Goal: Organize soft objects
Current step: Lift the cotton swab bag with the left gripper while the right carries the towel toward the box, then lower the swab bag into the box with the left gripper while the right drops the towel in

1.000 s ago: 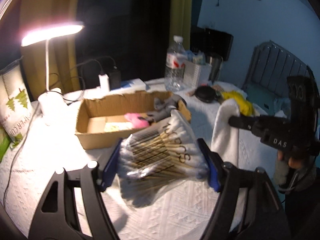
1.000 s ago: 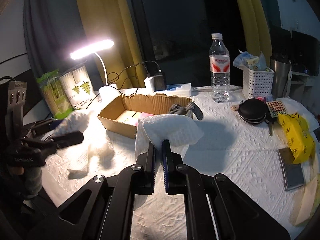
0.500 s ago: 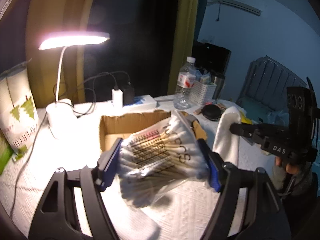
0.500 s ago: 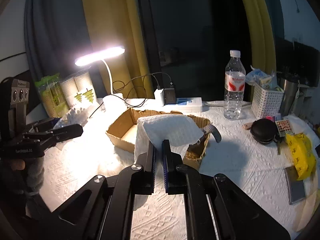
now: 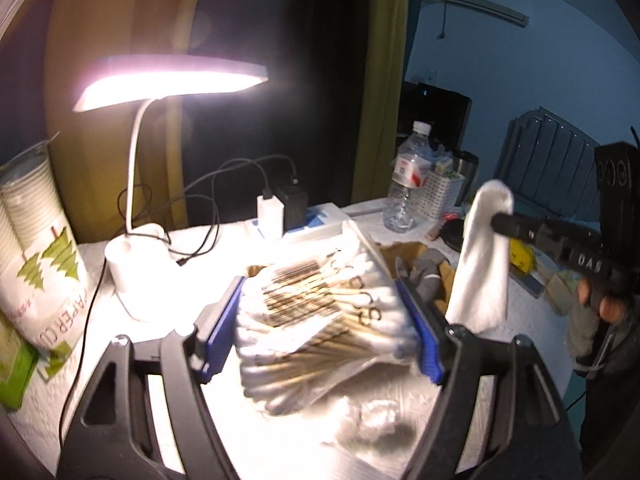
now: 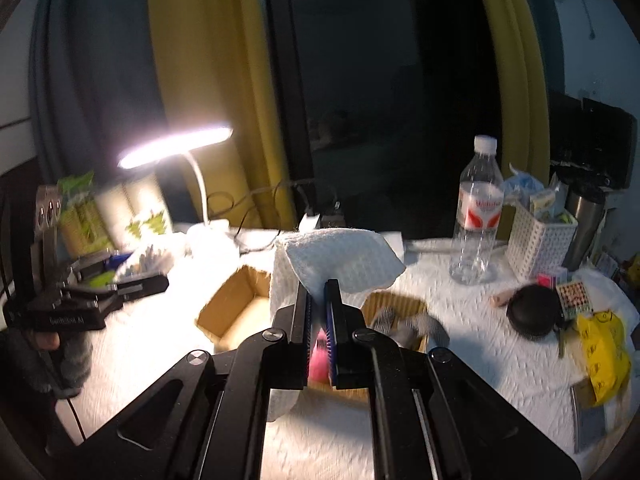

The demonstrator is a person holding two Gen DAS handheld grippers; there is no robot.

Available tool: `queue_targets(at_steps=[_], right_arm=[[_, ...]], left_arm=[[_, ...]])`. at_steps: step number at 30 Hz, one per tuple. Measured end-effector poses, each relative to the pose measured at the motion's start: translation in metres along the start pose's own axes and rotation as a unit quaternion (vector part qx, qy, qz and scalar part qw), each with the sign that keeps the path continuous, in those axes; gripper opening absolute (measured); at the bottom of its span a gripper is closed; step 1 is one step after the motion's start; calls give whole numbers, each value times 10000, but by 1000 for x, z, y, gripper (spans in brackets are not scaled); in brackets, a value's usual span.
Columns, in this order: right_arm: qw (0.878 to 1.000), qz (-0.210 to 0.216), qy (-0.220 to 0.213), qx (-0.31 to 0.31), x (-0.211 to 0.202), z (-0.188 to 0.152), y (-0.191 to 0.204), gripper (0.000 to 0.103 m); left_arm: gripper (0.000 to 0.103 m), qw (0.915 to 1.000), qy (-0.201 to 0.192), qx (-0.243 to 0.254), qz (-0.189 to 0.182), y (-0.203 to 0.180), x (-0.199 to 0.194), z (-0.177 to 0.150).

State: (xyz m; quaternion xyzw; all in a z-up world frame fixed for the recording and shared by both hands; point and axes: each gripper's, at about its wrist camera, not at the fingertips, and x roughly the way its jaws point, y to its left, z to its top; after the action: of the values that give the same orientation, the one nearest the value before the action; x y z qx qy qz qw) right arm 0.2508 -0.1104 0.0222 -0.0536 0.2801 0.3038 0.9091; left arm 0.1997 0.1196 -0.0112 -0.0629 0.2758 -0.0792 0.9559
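The left gripper [image 5: 326,324] is clamping a clear bag of cotton swabs [image 5: 320,316] between its blue pads, jaws spread wide around the bundle of white-tipped, tan-stemmed sticks, which is hanging above the white tablecloth [image 5: 132,392] in front of the cardboard box [image 5: 416,250]. The right gripper [image 6: 318,300], jaws pressed nearly together, is pinching a white waffle-textured cloth [image 6: 344,260] that is draping over its fingertips above the open cardboard box [image 6: 236,300]. In the left wrist view the same cloth [image 5: 482,264] is dangling limp from the black fingers beside the box. Inside the box, a grey knitted item [image 6: 412,324] is lying at the right end and something pink [image 6: 318,360] is showing between the right gripper's pads. A lit desk lamp [image 5: 168,80] is glaring over the table, with a water bottle [image 6: 478,216] standing behind the box.
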Motion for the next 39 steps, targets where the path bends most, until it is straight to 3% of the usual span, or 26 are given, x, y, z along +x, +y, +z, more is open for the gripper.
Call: queue_targets(at_steps=[7, 13, 17, 27, 36, 39], right_arm=[[9994, -166, -249, 165, 27, 15, -4, 7], [9995, -120, 59, 278, 68, 10, -5, 7], [9993, -53, 233, 292, 87, 3, 1, 7], [9979, 134, 582, 266, 112, 0, 24, 7], [9892, 26, 1454, 186, 163, -19, 45, 8], [9880, -160, 1532, 148, 166, -23, 45, 21]], left_arm=[[75, 10000, 79, 45, -29, 9, 34, 4], [76, 9981, 609, 70, 25, 13, 76, -13], [87, 9968, 790, 95, 60, 13, 87, -19], [89, 9983, 563, -52, 108, 24, 55, -16], [89, 9977, 564, -294, 227, 39, 28, -28], [89, 9976, 553, -326, 263, 40, 22, -30]])
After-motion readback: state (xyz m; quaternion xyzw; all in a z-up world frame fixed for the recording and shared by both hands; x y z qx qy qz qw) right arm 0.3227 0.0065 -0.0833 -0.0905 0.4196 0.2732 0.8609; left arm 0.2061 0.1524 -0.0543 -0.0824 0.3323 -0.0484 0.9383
